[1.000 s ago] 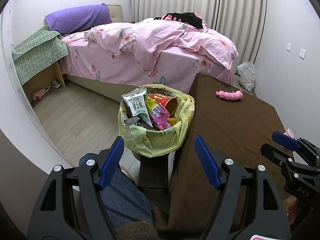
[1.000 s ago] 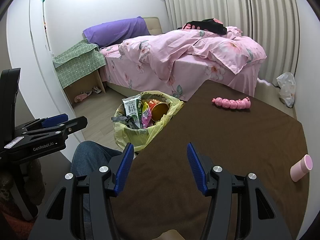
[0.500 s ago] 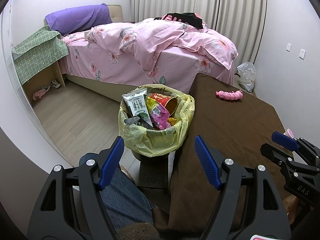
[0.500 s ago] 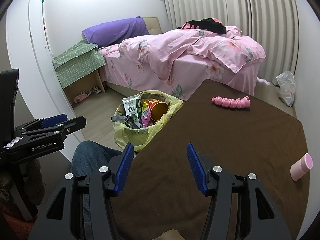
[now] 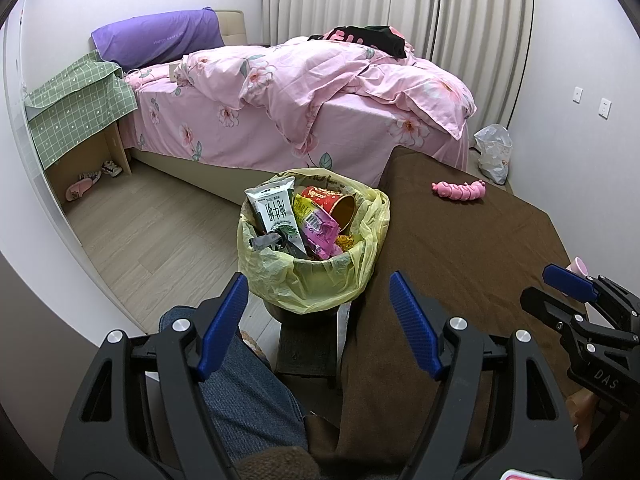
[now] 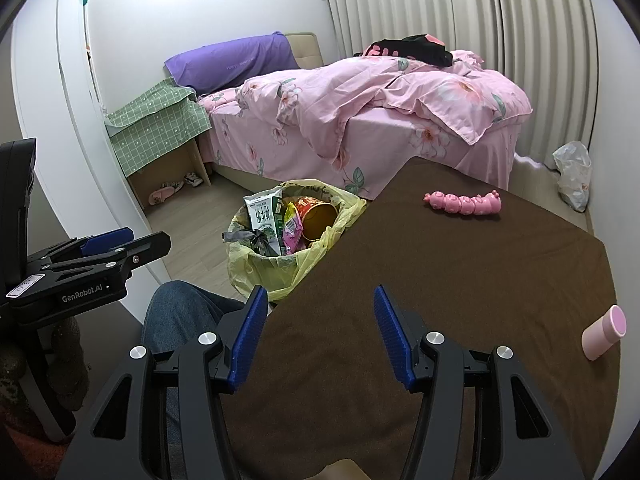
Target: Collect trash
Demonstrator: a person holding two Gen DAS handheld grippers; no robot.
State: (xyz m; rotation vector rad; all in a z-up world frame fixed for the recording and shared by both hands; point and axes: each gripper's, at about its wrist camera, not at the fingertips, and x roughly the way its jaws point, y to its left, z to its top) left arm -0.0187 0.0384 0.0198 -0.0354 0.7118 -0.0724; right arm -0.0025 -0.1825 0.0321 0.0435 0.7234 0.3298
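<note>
Both tools are hanging quietly over the near edge of the worktop, and nothing is being carried at the moment. The left hand-held gripper is sitting wide open and empty, its blue pads framing the bin, which is standing just off the worktop's left edge, probably so that rubbish can be dropped in with a short swing sideways. The right hand-held gripper is gaping too, jaws well apart with only brown cloth showing between them. The bin's yellow bag is folded out over the rim, keeping the mouth open, and it is already bulging: a milk carton is standing up at the left, a red cup is lying tilted at the back, and a pink wrapper is sitting between them. Across the worktop from the bin, near the far edge, a pink caterpillar toy is lying on its side, and well to the right of the bin a pink cylinder is lying by the worktop's right edge. Whether either counts as trash is hard to judge; if so, the right tool looks the better placed for both. A denim knee is showing just this side of the bin.
</note>
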